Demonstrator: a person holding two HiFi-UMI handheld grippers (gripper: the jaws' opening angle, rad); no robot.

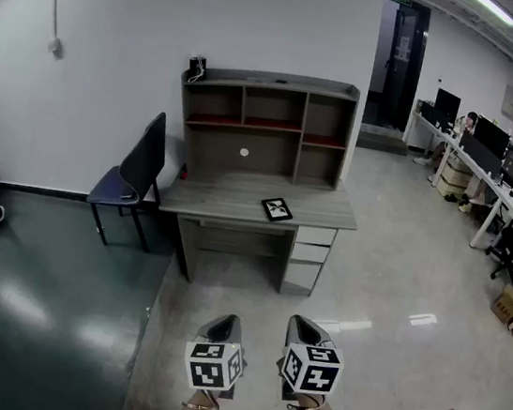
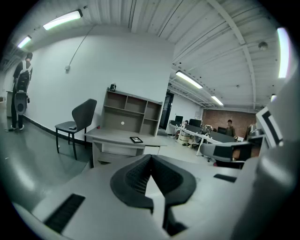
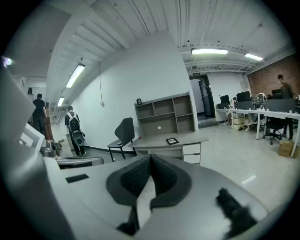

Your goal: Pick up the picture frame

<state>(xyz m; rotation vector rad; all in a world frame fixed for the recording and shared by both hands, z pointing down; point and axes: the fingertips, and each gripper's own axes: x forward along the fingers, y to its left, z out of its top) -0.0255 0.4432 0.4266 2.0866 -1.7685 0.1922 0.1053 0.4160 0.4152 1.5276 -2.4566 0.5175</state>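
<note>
- We note a grey desk (image 1: 223,207) with a shelf unit against the white wall, and a dark chair (image 1: 135,176) at its left.
- The picture frame (image 1: 277,209) lies flat on the desk top, well apart from both grippers.
- Left gripper (image 2: 151,157) and right gripper (image 3: 150,156): jaws closed together, holding nothing.

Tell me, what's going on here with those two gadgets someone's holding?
A person stands back from a grey wooden desk with a shelf unit, holding a grey two-jaw left gripper and a matching right gripper, both shut and empty. The small black picture frame lies flat on the desktop, toward its right end, untouched. Nothing has been picked up yet.
</note>
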